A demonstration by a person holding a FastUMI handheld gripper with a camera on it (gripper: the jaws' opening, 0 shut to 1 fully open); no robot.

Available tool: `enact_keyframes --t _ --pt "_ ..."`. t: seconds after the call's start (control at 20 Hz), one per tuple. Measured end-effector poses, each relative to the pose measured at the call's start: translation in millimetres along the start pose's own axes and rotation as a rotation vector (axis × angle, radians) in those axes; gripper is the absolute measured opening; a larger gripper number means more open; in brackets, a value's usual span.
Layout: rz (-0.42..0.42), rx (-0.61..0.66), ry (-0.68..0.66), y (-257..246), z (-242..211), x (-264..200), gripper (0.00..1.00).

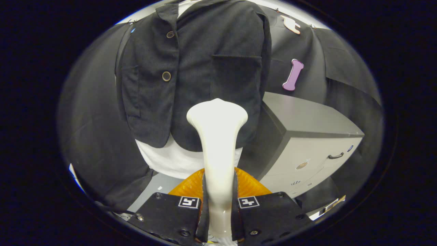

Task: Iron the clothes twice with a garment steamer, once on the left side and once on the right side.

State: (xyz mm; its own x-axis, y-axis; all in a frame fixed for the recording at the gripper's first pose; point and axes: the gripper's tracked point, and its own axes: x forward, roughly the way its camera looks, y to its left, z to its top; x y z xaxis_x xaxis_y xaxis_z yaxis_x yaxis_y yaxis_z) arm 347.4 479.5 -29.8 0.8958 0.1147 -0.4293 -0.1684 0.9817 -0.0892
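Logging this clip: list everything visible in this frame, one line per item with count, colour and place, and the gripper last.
garment steamer: 1, white, handle clamped between the fingers, head at the jacket's lower right front
orange part: 1, orange, ribbed, low behind the steamer's handle; what it is I cannot tell
jacket: 1, black, hanging beyond the fingers, patch pocket above the steamer head
buttons: 2 visible, brown-rimmed, along the jacket's front edge
white garment: 1, white, showing below the jacket's hem
cabinet: 1, grey top, pale front with a dark handle, beside the jacket
gripper: 1, black, both fingers pressed on the steamer's handle
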Motion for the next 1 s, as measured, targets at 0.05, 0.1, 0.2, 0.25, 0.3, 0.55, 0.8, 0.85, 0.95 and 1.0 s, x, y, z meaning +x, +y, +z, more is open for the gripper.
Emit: enact_keyframes --t 0.05,0.1,0.2,0.25,0.3,0.55,0.8,0.85,0.95,1.0 --pt "0.001 -0.004 0.009 0.4 -4.5 0.8 0.28" --pt "0.002 -0.004 0.016 0.5 -7.6 1.4 0.28" --pt "0.003 0.003 0.025 0.7 -10.5 1.1 0.28" --pt "0.002 0.01 0.023 1.2 -8.9 -0.4 0.28" --pt "0.0 0.016 0.022 0.8 -6.0 -2.1 0.28" --pt "-0.003 0.029 -0.014 1.1 19.3 -27.7 0.28" --pt "0.026 0.013 -0.093 19.8 61.9 -70.3 0.28" --pt "0.035 0.009 -0.108 24.9 72.7 -80.0 0.28" --pt "0.05 0.011 -0.147 34.3 95.7 -99.8 0.28" --pt "0.057 0.015 -0.164 40.8 107.8 -109.1 0.28"
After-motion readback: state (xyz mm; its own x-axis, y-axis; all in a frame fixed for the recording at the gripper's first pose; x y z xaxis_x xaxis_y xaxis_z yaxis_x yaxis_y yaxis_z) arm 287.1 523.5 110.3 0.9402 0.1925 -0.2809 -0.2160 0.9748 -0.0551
